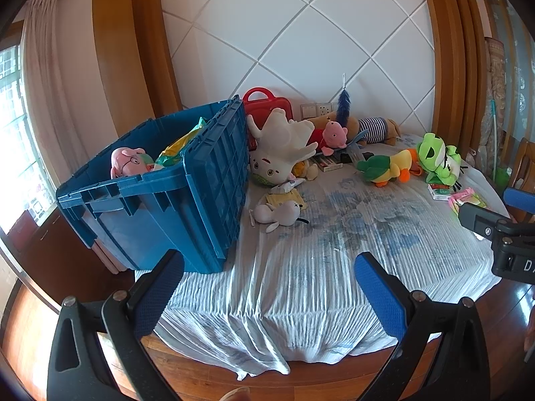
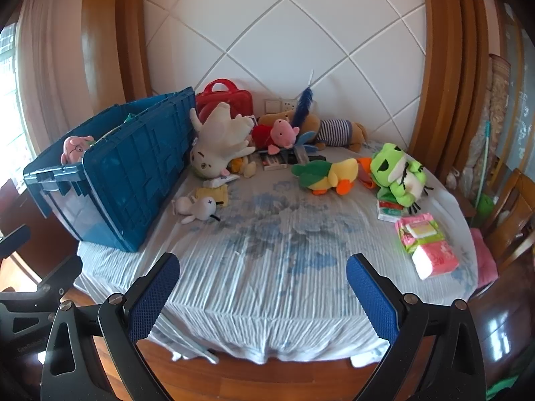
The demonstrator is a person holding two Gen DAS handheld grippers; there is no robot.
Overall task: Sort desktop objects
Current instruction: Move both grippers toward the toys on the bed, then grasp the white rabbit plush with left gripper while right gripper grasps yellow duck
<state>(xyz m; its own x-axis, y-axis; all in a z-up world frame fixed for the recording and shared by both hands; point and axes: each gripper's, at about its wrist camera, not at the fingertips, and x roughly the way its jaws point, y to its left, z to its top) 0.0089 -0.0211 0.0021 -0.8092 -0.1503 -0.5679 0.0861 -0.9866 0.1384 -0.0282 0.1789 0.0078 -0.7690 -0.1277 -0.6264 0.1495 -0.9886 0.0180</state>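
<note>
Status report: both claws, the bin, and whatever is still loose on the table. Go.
Left claw open, empty; right claw open, empty. Blue bin at table's left, pink plush inside. Green frog plush, duck plush, tissue packs still loose. Nothing between claws and toys.

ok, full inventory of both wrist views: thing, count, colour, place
plastic storage crate: 1, blue, table's left
pink plush in crate: 1, pink
large white plush: 1, white, leaning on crate
small grey plush: 1, grey, beside crate
pig plush: 1, pink and red, rear
duck plush: 1, green and yellow, centre-right
frog plush: 1, green, right
tissue packs: several, pink, right edge
red plastic case: 1, against wall
left gripper: open
right gripper: open
</note>
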